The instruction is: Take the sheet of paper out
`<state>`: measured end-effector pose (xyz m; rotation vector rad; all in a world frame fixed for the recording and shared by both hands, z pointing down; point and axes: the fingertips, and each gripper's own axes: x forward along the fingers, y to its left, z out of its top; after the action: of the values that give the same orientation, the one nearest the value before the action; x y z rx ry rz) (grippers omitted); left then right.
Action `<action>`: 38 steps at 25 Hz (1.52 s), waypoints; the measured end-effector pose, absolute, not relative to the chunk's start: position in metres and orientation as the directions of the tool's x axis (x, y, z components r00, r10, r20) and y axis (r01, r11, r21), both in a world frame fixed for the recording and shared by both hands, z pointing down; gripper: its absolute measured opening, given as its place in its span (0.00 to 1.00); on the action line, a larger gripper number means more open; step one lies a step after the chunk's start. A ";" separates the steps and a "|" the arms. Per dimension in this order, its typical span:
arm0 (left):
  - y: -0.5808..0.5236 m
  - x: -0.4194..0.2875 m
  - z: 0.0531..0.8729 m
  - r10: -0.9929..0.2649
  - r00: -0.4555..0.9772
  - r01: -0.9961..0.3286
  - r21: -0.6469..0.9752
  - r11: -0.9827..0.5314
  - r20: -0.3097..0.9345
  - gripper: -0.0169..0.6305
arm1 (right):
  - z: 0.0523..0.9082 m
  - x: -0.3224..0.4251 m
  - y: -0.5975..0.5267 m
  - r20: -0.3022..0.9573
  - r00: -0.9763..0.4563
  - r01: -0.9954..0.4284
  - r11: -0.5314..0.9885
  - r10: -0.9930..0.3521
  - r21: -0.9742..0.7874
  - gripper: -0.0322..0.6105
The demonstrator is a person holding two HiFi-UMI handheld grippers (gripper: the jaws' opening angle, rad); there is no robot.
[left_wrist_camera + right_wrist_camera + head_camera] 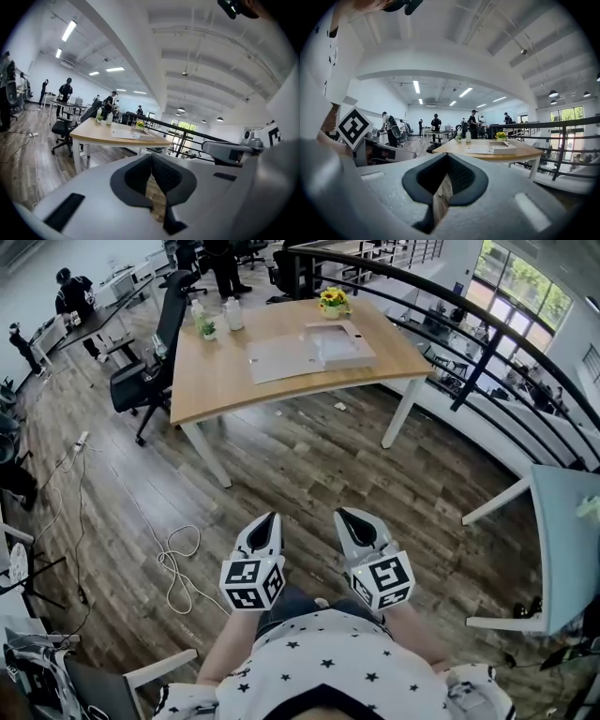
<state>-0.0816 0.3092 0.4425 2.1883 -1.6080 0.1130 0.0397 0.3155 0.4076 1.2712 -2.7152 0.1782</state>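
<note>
While the person stands well back from the table, both tools are empty. The left gripper (270, 521) has its jaws pressed together with only floorboards showing past them, and the right gripper (347, 517) is likewise closed on nothing. They sit side by side, close in front of the person's body, and both tilt slightly down.

Beyond them is open wooden floor (309, 465), then the wooden table (211, 381). A flat grey folder (284, 358) lies near the table's middle. A shallow white box (342, 343) touches it on the side toward the right edge. The sheet of paper is presumably in one of these (from this far off I cannot tell which). A pot of yellow flowers (333, 301) stands at the far edge, and bottles (232, 313) stand toward the far left corner.

I judge the task not yet begun, with the approach the step in hand. The next move calls for walking up to the near edge, opening the jaws, and steadying the holder with one gripper while the other pinches the paper.
</note>
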 end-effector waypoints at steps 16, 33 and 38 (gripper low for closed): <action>0.327 -0.059 0.437 -0.906 0.318 -0.932 0.267 -0.245 0.279 0.04 | 0.415 0.061 0.334 0.181 -0.653 -0.755 0.652 -0.735 -0.077 0.07; 0.255 -0.053 0.441 -0.886 0.358 -0.921 0.266 -0.284 0.293 0.23 | 0.429 0.055 0.262 0.207 -0.669 -0.741 0.662 -0.714 -0.110 0.26; 0.206 -0.053 0.444 -0.871 0.389 -0.911 0.266 -0.316 0.298 0.24 | 0.430 0.051 0.213 0.208 -0.661 -0.748 0.655 -0.721 -0.107 0.29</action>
<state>-0.0534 0.2062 0.4438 2.2653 -1.5401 0.1389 0.0507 0.2129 0.4300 1.2154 -2.7219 0.2758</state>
